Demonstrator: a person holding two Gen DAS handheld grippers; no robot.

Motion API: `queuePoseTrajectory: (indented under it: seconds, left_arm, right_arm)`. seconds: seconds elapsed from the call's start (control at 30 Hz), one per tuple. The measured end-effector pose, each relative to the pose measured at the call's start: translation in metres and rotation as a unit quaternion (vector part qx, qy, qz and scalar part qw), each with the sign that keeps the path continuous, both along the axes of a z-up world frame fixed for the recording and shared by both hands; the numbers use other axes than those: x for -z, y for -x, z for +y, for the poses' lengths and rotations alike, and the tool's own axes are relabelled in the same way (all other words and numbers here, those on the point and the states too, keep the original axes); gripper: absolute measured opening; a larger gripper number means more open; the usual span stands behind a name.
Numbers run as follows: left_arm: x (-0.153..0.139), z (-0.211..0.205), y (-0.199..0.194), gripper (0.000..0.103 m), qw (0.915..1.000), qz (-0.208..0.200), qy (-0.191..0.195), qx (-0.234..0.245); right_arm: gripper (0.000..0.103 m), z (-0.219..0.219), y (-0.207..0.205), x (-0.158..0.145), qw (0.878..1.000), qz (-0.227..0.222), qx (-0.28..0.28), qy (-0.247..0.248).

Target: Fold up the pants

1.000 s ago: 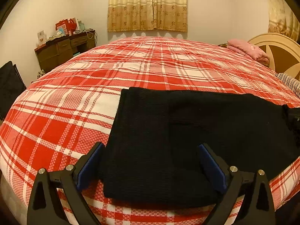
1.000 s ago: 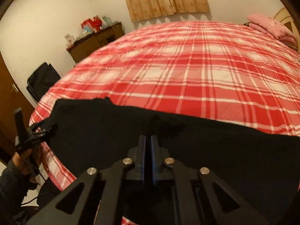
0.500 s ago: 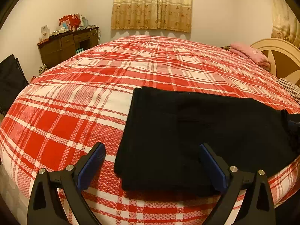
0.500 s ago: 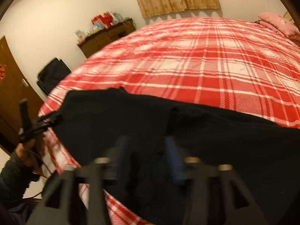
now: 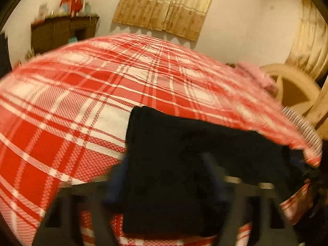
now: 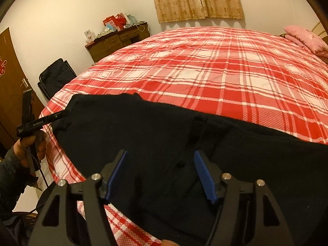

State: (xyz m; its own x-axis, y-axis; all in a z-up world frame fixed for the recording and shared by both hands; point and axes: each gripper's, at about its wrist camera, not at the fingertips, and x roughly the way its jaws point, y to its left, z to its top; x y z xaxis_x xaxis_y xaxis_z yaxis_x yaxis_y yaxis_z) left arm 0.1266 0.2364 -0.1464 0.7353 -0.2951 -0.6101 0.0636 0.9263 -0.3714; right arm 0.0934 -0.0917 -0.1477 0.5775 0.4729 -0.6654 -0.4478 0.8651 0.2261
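Note:
The black pants (image 5: 184, 164) lie flat along the near edge of the red plaid bed (image 5: 82, 102). In the left wrist view my left gripper (image 5: 168, 176) is blurred; its fingers look partly closed over the pants' end. In the right wrist view the pants (image 6: 143, 133) stretch across the bed (image 6: 225, 71). My right gripper (image 6: 160, 174) is open, its blue pads (image 6: 202, 172) above the cloth, holding nothing. The left gripper (image 6: 61, 114) shows at the far left, at the pants' end.
A pink pillow (image 6: 305, 39) and a cream headboard (image 5: 293, 90) are at the right. A brown dresser (image 6: 116, 41) with clutter stands by the far wall. A black chair (image 6: 55, 78) and a wooden door (image 6: 10, 82) are at the left.
My right gripper has opened and let go of the pants. The left gripper has swung with blur and its fingers have narrowed at the pants' end.

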Motion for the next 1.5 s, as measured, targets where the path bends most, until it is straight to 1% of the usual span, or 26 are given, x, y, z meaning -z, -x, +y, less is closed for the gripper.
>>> queuePoseTrajectory:
  seconds: [0.03, 0.07, 0.1, 0.3, 0.4, 0.47, 0.53, 0.57, 0.63, 0.73, 0.8, 0.9, 1.1, 1.2, 1.37, 1.43, 1.5]
  left_arm:
    - [0.003, 0.005, -0.001, 0.036, 0.9998, 0.006, 0.019, -0.001]
    - [0.005, 0.01, -0.001, 0.036, 0.9992, 0.008, 0.039, -0.002]
    - [0.006, 0.01, 0.0, 0.036, 0.9991, 0.006, 0.042, -0.001]
    - [0.004, -0.002, 0.0, 0.04, 1.0, -0.003, 0.005, -0.003]
    - [0.003, -0.002, -0.002, 0.04, 1.0, -0.002, 0.0, -0.001]
    - [0.004, -0.002, -0.003, 0.043, 1.0, -0.001, 0.0, 0.004]
    - [0.003, 0.0, 0.0, 0.043, 0.9999, -0.008, 0.003, 0.007]
    - [0.002, 0.002, 0.001, 0.034, 0.9999, -0.01, 0.008, 0.006]
    - [0.002, 0.008, 0.003, 0.029, 0.9996, -0.008, 0.027, 0.008]
    - [0.002, 0.014, 0.007, 0.026, 0.9986, -0.004, 0.053, 0.004]
    - [0.0, 0.011, 0.011, 0.026, 0.9988, -0.007, 0.049, 0.004]
    - [-0.008, 0.008, 0.015, 0.024, 0.9986, -0.017, 0.05, 0.004]
    - [-0.041, -0.003, 0.025, 0.023, 0.9969, -0.054, 0.056, 0.015]
    - [-0.058, -0.011, 0.029, 0.022, 0.9953, -0.07, 0.062, 0.026]
    - [-0.093, -0.035, 0.035, 0.022, 0.9919, -0.098, 0.058, 0.056]
    - [-0.105, -0.045, 0.036, 0.022, 0.9906, -0.107, 0.054, 0.067]
    - [-0.114, -0.055, 0.037, 0.022, 0.9892, -0.114, 0.053, 0.076]
  right_arm:
    - [0.069, 0.0, 0.001, 0.0, 1.0, -0.001, 0.0, 0.0]
    - [0.07, 0.001, 0.002, 0.0, 1.0, -0.001, 0.0, 0.0]
    - [0.07, 0.001, 0.002, 0.0, 1.0, -0.002, 0.0, 0.001]
    - [0.071, 0.003, 0.001, 0.002, 1.0, -0.005, -0.001, 0.008]
    - [0.071, 0.003, 0.002, 0.002, 1.0, -0.005, -0.001, 0.008]
    - [0.071, 0.003, 0.002, 0.003, 1.0, -0.006, -0.001, 0.008]
    - [0.071, 0.004, 0.002, 0.003, 1.0, -0.007, 0.0, 0.011]
    - [0.071, 0.004, 0.002, 0.003, 1.0, -0.008, 0.0, 0.012]
    - [0.071, 0.004, 0.003, 0.003, 1.0, -0.009, 0.0, 0.014]
    - [0.071, 0.004, 0.003, 0.003, 1.0, -0.007, 0.001, 0.011]
    - [0.071, 0.004, 0.002, 0.003, 1.0, -0.006, 0.001, 0.012]
    - [0.071, 0.005, 0.002, 0.003, 1.0, -0.007, 0.0, 0.021]
    - [0.071, 0.009, 0.003, 0.003, 0.999, -0.012, 0.0, 0.045]
    - [0.071, 0.009, 0.003, 0.001, 0.999, -0.011, 0.001, 0.048]
    - [0.072, 0.006, 0.006, -0.008, 0.999, -0.014, 0.008, 0.051]
    - [0.077, 0.002, 0.01, -0.016, 0.998, -0.024, 0.012, 0.05]
    - [0.079, -0.001, 0.013, -0.023, 0.998, -0.031, 0.013, 0.046]
